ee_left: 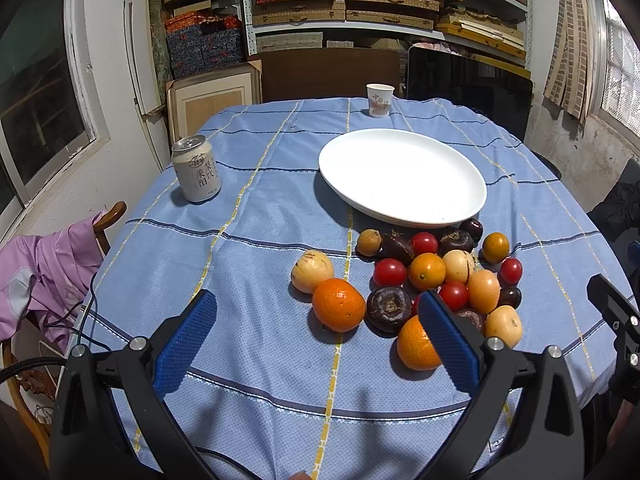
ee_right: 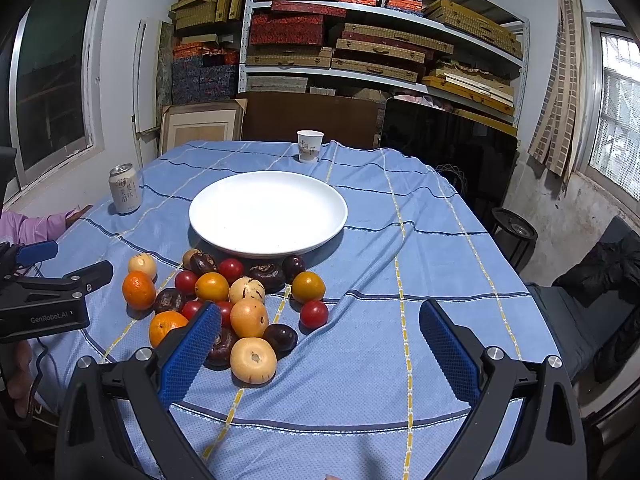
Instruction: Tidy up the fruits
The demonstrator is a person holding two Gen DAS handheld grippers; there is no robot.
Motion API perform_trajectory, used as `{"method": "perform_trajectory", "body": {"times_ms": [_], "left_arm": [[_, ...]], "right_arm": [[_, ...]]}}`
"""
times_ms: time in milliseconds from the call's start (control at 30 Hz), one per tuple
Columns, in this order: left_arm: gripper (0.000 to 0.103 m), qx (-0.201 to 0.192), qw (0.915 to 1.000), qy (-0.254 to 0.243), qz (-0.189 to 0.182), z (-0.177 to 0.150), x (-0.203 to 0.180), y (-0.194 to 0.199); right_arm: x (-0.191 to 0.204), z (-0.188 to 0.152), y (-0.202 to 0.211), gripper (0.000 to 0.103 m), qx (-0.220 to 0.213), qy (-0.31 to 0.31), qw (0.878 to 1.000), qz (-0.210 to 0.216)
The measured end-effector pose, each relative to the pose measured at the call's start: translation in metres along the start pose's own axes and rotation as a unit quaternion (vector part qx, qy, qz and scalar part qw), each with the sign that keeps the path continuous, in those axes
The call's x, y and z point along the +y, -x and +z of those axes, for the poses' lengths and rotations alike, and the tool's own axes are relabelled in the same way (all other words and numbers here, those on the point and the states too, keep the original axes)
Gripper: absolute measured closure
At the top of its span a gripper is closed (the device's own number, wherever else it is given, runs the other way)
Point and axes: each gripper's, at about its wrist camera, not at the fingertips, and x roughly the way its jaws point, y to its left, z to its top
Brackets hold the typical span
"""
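A white plate (ee_left: 402, 176) sits empty on the blue tablecloth; it also shows in the right wrist view (ee_right: 268, 212). In front of it lies a heap of fruit (ee_left: 432, 276): oranges (ee_left: 339, 304), red cherry tomatoes (ee_left: 389, 272), pale yellow fruits (ee_left: 312, 271) and dark purple ones (ee_left: 389, 309). The same heap shows in the right wrist view (ee_right: 232, 304). My left gripper (ee_left: 316, 336) is open and empty, just short of the heap's near left side. My right gripper (ee_right: 320, 344) is open and empty, near the heap's right side.
A drink can (ee_left: 196, 169) stands at the table's left. A paper cup (ee_left: 379, 100) stands at the far edge. A chair with pink cloth (ee_left: 48, 276) is at the left. Shelves of boxes (ee_right: 360, 32) fill the back wall.
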Motion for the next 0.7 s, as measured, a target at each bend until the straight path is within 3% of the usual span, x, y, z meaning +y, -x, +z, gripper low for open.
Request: {"method": "perform_trajectory", "body": {"times_ms": [700], "left_arm": [[0.004,0.001,1.0000,0.003,0.000,0.0001,0.0064,-0.0001]], "right_arm": [[0.0016,-0.0003,0.0003,0.003,0.001,0.001,1.000,0.000]]}}
